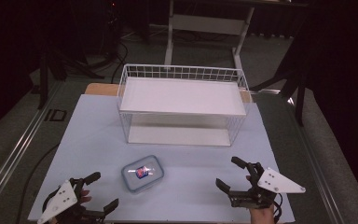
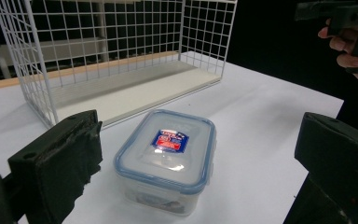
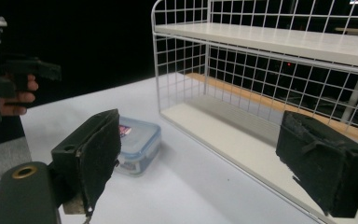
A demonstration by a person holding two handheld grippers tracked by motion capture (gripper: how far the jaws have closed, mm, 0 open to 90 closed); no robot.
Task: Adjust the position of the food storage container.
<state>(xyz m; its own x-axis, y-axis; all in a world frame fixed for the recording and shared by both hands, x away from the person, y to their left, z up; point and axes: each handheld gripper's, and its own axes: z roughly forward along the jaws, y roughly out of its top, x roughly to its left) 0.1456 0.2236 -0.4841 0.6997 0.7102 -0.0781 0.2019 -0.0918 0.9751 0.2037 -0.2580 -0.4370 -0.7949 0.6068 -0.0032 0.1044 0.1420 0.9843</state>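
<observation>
Room: dark all round; a white frame (image 1: 205,23) stands on the floor behind the surface, and cables (image 1: 116,51) trail on the floor at far left.
Surface: white sheet (image 1: 88,135) over a wooden top, its wood showing at the far edge.
Left tongs: (image 1: 100,191) at the near left corner, jaws wide apart and gripping nothing; the hand (image 1: 83,196) shows under the grey plate, and the lower part is cut off by the frame edge.
Box: (image 1: 142,173) clear plastic with a blue-rimmed lid and a red-and-blue label, lying flat on the surface between the two tongs, nearer the left pair, touched by neither; the label print is too small to read. In the left gripper view it (image 2: 166,160) sits just ahead, between the jaws' line of sight.
Rack: (image 1: 182,103) white wire, two white shelves, at the far middle of the surface, well beyond the box; both shelves are bare.
Right tongs: (image 1: 230,172) at the near right, jaws spread wide, holding nothing.
Hidden: the box's contents cannot be made out.
</observation>
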